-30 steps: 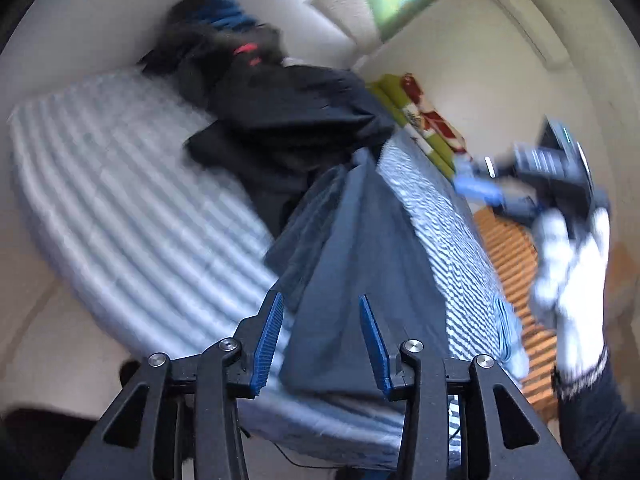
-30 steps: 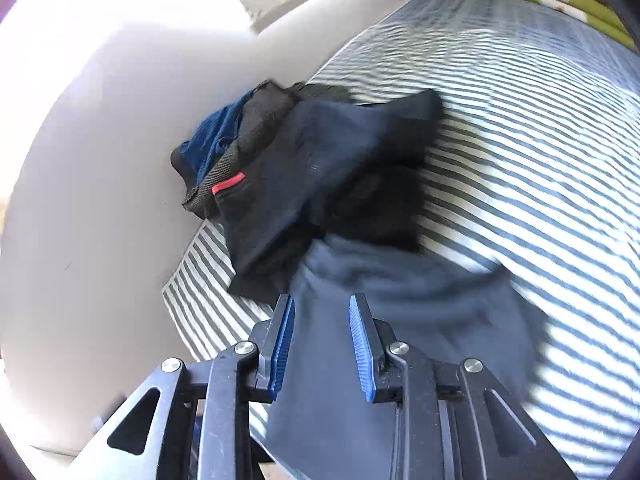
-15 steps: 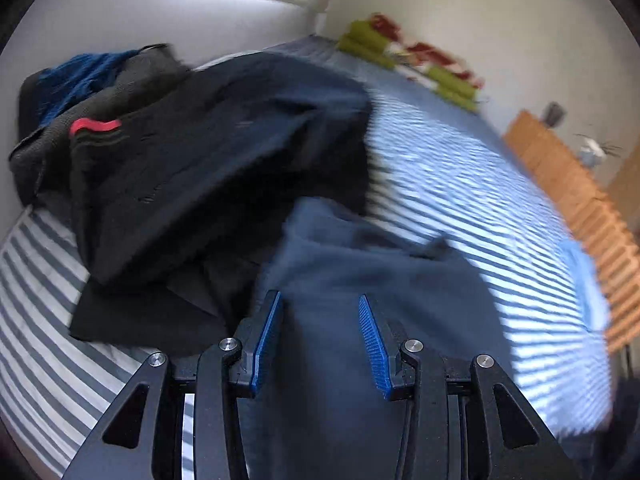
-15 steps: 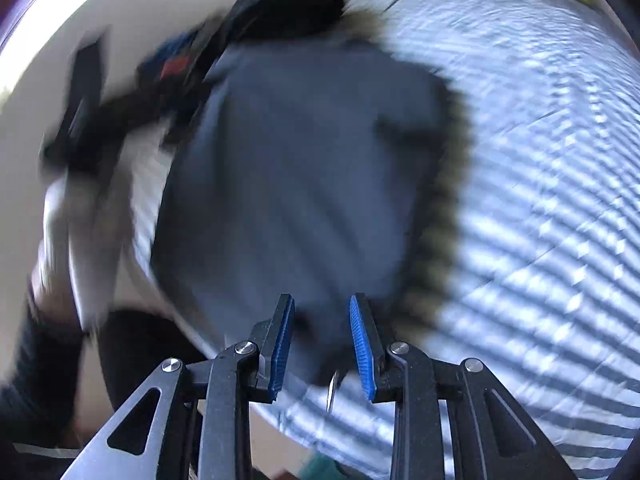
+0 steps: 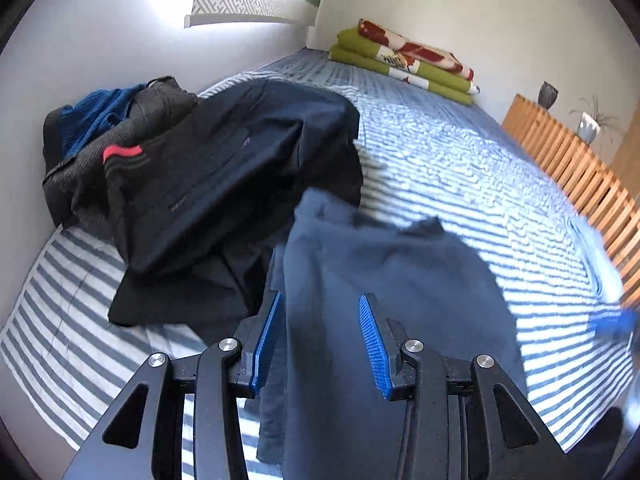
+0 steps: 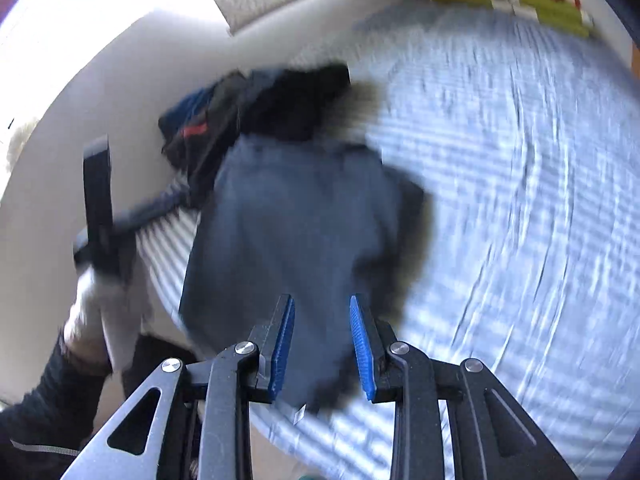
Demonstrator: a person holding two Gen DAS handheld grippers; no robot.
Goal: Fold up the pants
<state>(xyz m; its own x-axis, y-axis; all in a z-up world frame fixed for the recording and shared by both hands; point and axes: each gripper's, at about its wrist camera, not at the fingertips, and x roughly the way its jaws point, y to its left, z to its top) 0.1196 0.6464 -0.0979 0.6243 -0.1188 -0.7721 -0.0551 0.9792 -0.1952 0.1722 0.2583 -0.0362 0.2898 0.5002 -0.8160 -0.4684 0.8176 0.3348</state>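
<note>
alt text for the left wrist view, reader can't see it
Slate-blue pants hang between the blue-padded fingers of the left gripper above a blue-and-white striped bed; a grip can't be confirmed. A heap of dark clothes lies at left against the wall, folded green and red blankets at the far end, and a wooden slatted rail on the right.

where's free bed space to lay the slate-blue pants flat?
Free: the striped bedspread between the black garment pile and the wooden slatted rail, up toward the folded green-and-red blankets. Also a bare strip near the bed's left edge, below the pile. Crowded: the wall-side corner, under the pile and a blue knit.
</note>
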